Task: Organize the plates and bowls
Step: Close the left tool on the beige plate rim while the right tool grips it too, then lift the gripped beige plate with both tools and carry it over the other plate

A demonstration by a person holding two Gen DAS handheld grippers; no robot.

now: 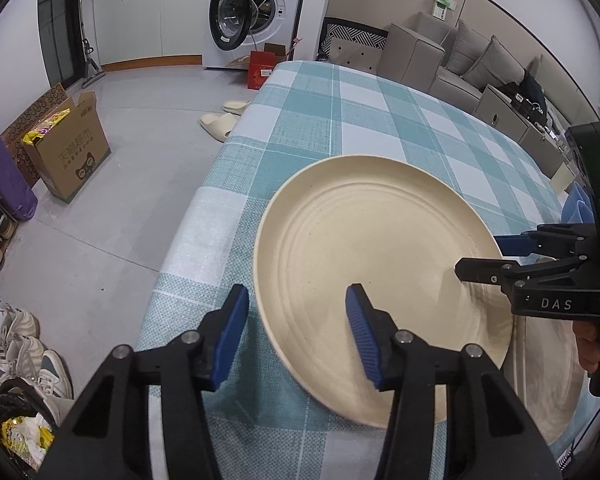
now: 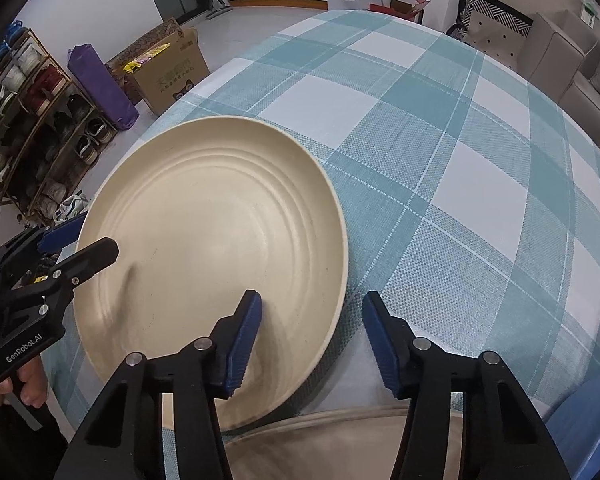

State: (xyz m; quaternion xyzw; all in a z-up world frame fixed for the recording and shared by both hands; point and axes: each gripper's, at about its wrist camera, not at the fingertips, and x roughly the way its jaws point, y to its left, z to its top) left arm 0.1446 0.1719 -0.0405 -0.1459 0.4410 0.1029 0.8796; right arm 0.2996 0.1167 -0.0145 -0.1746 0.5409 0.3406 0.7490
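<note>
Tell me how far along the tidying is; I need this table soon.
Done: nothing looks stacked yet. In hand: the left gripper and right gripper each straddle the cream plate's rim, jaws open, not gripping. Left: lifting it, and sorting the second plate and a blue thing nearby.

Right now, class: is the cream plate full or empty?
Empty. The cream plate shows only its bare ringed surface in both views; nothing lies in it.

A second plate (image 2: 340, 436) lies blurred under the cream plate (image 2: 204, 232), cut off by the bottom edge and partly hidden behind the fingers (image 2: 388, 356). A blue item (image 2: 592, 420) is cropped at the corner; its kind is indeterminable.
</note>
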